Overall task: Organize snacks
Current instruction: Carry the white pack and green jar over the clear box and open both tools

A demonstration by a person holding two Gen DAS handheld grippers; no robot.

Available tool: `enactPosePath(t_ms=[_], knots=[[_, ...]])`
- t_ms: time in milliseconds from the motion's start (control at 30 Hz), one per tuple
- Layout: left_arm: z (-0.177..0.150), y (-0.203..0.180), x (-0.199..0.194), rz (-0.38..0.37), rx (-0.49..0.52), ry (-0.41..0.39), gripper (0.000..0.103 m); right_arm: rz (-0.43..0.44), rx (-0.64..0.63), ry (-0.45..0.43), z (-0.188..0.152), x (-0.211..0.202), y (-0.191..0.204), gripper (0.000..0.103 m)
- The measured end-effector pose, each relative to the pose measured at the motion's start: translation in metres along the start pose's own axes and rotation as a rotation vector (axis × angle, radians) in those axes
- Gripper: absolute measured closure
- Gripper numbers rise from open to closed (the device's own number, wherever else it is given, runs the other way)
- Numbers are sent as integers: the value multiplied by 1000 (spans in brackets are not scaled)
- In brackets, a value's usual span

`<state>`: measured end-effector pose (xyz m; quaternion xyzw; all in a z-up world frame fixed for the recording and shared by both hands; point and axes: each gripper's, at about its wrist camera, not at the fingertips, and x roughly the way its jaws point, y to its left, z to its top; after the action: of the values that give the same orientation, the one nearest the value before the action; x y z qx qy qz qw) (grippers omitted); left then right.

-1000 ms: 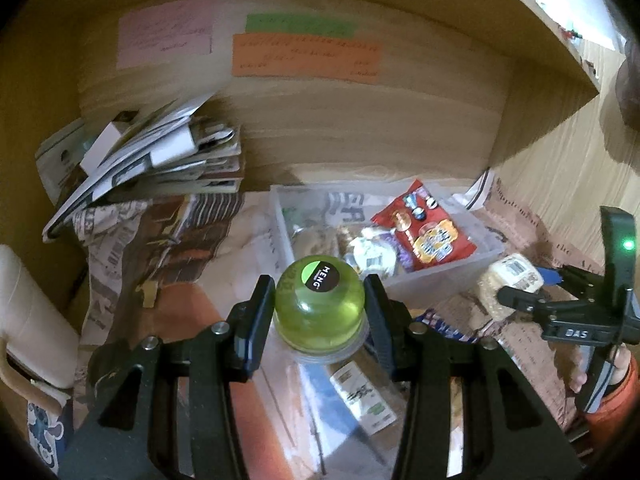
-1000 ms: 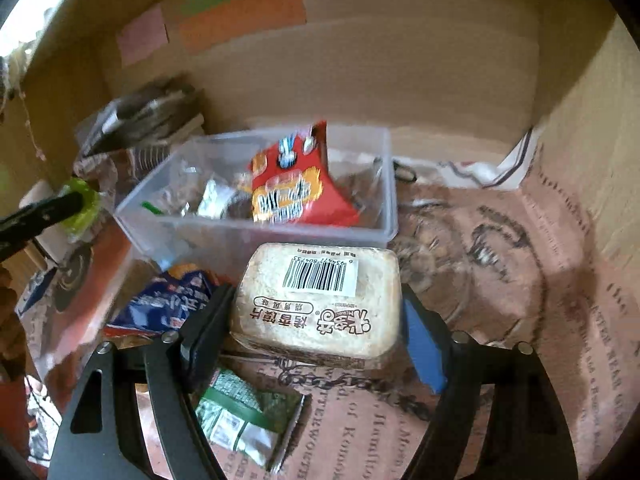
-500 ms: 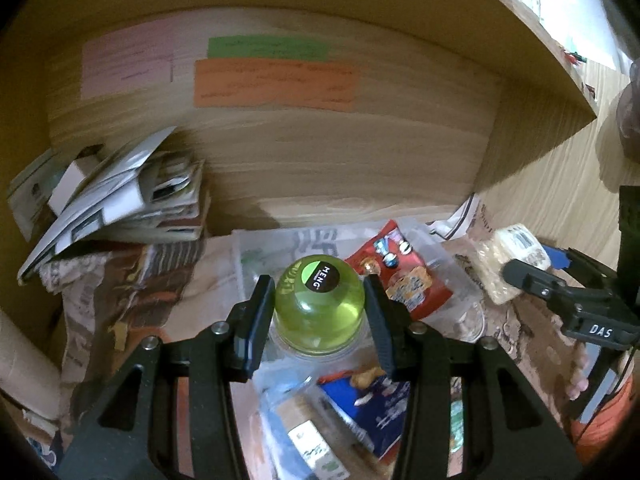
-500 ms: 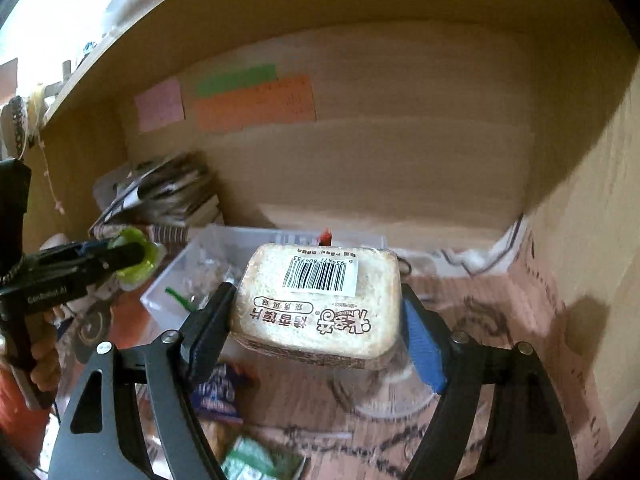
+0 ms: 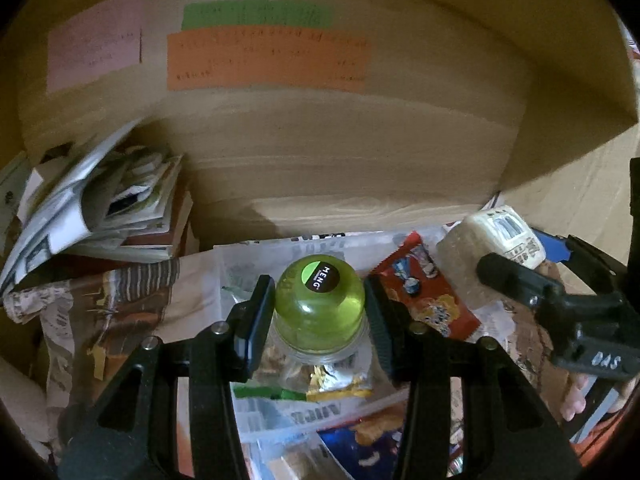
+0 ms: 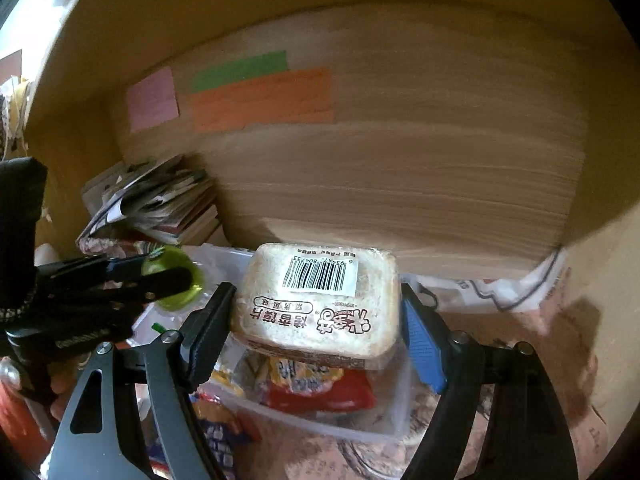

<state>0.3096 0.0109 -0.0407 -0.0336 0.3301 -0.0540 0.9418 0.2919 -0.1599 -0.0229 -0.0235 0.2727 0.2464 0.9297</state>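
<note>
A green jelly cup is clamped in the L claw, pads pressed on both sides, and is held above a clear bin. The cup's lid, w/ a dark round "MENG" sticker, is turned toward the camera. A wrapped bread pack w/ a barcode label is clamped in the R claw, black pad on one side, blue pad on the other, and is also held over the bin. A red snack bag is seen lying in the bin, directly under the bread; foil-wrapped bits lie under the cup. A blue packet is seen just outside the bin, on the newspaper-covered bench. A pile of magazines is stacked at the back left. Pink, green & orange notes are stuck on the wood back panel.
</note>
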Motion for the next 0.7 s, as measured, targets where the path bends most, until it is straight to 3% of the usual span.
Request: enactPosePath(t_ms=[300, 700], knots=[[9, 2, 32, 17, 1, 40, 58, 31, -41, 57, 9, 39, 11, 26], [11, 17, 66, -14, -67, 122, 57, 39, -35, 124, 11, 74, 7, 26]])
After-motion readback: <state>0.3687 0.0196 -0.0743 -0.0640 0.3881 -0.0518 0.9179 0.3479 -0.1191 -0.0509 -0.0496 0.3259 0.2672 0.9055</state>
